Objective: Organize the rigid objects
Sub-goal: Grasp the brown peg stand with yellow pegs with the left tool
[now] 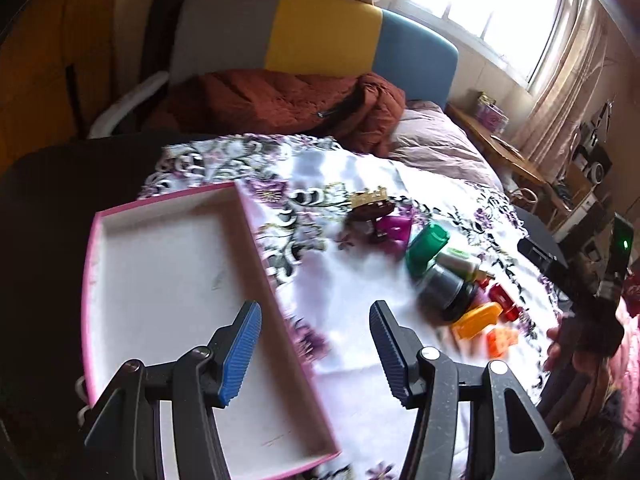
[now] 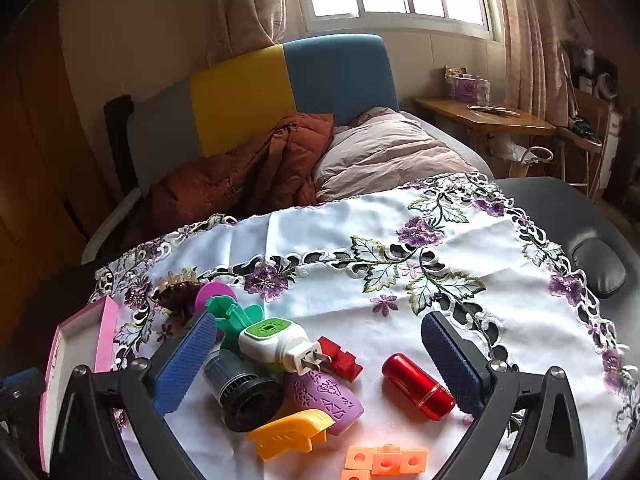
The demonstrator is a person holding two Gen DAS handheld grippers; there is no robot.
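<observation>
Right hand-held gripper (image 2: 320,360) hovers spread and empty over the red cylinder (image 2: 418,386), glossy, stiff, likely slippery, best pinched across its middle.

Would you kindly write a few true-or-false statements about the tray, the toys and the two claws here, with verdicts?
1. The pink-rimmed tray has nothing in it. True.
2. The left claw is clamped on the tray's rim. False: it is open and grips nothing.
3. The red cylinder lies between the right claw's open fingers. True.
4. The white plug-in device sits inside the tray. False: it lies on the floral tablecloth among the other toys.
5. The yellow plastic piece lies on the bed. False: it is on the tablecloth.
</observation>
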